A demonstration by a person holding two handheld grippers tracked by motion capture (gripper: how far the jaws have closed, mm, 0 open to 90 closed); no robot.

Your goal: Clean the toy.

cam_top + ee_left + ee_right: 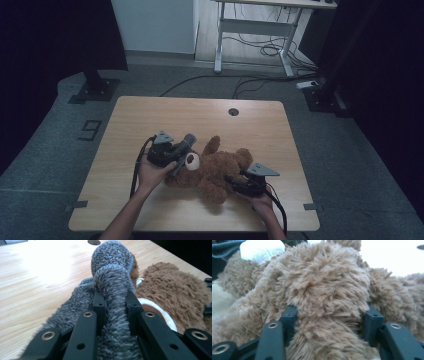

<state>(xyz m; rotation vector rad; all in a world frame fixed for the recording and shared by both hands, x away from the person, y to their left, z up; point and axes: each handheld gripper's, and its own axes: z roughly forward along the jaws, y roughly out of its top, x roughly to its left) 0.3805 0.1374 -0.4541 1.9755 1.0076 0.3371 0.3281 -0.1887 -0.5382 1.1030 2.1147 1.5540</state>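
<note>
On the wooden desk (150, 115) lay a brown teddy bear (220, 170) (on its back). Left gripper (115, 305) pinched a grey fuzzy cloth (112, 277) at its head; right gripper (329, 317) clamped a brown limb.

The grey plush (112, 290) hides the teddy bear's (175, 295) face in the left gripper view.
</note>
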